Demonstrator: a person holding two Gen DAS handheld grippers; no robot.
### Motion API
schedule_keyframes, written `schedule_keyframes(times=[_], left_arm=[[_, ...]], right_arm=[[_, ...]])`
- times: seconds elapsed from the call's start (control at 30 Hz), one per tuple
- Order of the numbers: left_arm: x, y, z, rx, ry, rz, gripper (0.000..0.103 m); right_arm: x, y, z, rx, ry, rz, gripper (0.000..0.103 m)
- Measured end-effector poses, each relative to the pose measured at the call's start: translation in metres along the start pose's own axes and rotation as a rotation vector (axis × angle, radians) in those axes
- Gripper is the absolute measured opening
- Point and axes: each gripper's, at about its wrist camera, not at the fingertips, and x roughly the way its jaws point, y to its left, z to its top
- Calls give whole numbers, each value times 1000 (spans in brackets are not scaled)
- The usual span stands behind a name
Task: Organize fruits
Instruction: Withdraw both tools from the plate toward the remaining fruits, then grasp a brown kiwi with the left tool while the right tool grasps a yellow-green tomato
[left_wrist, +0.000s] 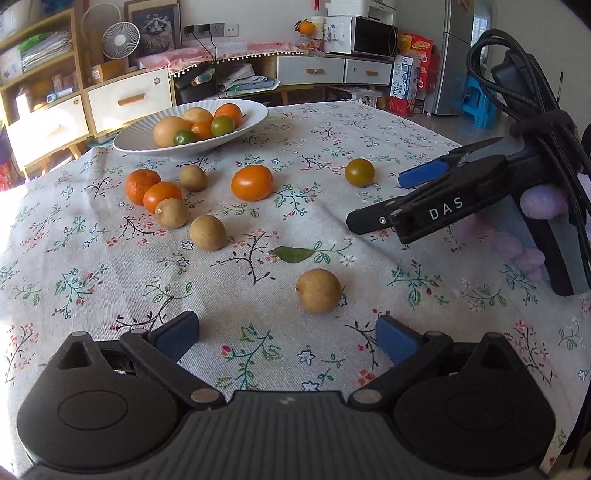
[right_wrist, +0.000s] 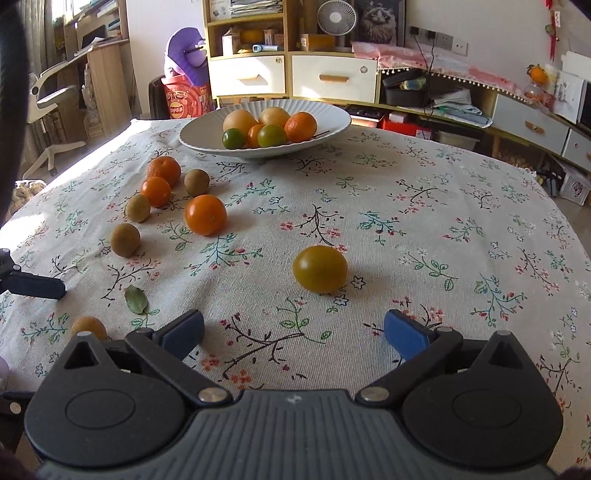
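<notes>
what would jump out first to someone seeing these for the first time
The white ribbed plate heaped with fruit at the far side of the floral tablecloth. Then the loose fruit scattered nearer, notably a yellow-green fruit right ahead of the open right gripper and a tan one before the open left gripper.

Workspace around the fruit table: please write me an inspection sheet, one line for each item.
Surface: table under a floral tablecloth, with sunlit patches.
Job's things: white plate at the far side holds six fruits; eight loose fruits lie on the cloth, among them a tan fruit before the left hand-held gripper and a yellow-green fruit before the right hand-held gripper.
Clutter: one green leaf on the cloth.
Grippers: both open, holding nothing.
Cables: black bundle strapped to the right hand-held gripper, above the table.
Surroundings: shelves, drawers, a fan, a microwave, a fridge.
</notes>
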Motion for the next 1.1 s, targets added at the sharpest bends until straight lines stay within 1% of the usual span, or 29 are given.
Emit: schedule_keyframes(times=[0.17,0.3,0.4,0.47,0.5,0.57,0.6,0.67,0.8,0.87,0.93,1.07,1.1], left_arm=[[-1,0,3,-3,16,2,95],[-1,-1,4,4,9,-9,94],[-2,-2,6,10,-3,-31,82],[-3,-4,8,16,-7,-47,72],[-3,-4,8,16,-7,-55,71],[-3,-4,10,9,-6,-65,65],[-3,-4,10,4,-6,-68,64],[-2,-4,11,-3,-7,-72,56],[-1,-2,14,-21,-7,-82,46],[-1,-1,15,-30,-6,-85,39],[-1,-1,16,-36,-6,-89,35],[-1,-1,17,-42,-7,-100,17],[-1,-1,17,-41,-7,-102,15]], right_arm=[[3,-2,3,19,1,-23,103],[4,-3,4,23,-8,-31,103],[4,-4,5,26,-13,-33,101],[4,-4,5,29,-19,-33,97],[4,-4,6,30,-21,-33,96],[4,-4,8,32,-26,-32,89],[4,-4,8,33,-28,-32,88],[4,-4,10,35,-34,-32,81],[4,-3,12,35,-44,-33,71],[3,-2,13,30,-49,-31,62],[4,-1,13,23,-53,-31,57],[4,0,14,14,-58,-36,49],[4,0,15,14,-59,-39,48]])
